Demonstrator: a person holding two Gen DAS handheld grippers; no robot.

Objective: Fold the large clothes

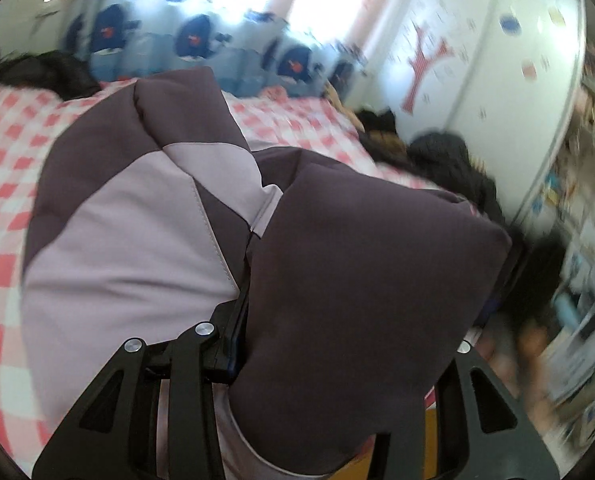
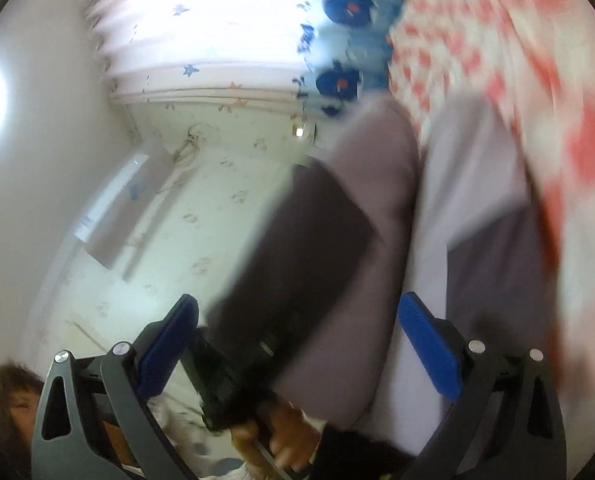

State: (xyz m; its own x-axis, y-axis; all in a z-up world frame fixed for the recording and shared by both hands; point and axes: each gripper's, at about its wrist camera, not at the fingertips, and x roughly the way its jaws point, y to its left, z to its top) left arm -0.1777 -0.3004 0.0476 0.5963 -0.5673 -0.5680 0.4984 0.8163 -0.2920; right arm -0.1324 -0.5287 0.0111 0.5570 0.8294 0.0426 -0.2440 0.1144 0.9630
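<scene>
Purple jacket draped over the left gripper, right one hanging wide open

So the left gripper (image 1: 337,344) has a thick fold of the two-tone jacket (image 1: 137,240) (dark plum and pale lilac panels) bunched between its fingers, jaws clamped on the fabric; one blue-edged finger (image 1: 237,320) pokes out beside the fold, the other is buried under cloth. The rest of the jacket spreads over the pink-and-white checked bedspread (image 1: 1,168), with a row of blue printed pillows (image 1: 193,40) behind it and a white wardrobe (image 1: 477,92) to the right. On the right wrist view everything's tilted and blurry: the right gripper (image 2: 301,344) has its blue pads (image 2: 429,348) well apart, nothing pressed between them. Past them there's a hand (image 2: 273,436) on the other gripper's black handle, with jacket fabric hanging there.
</scene>
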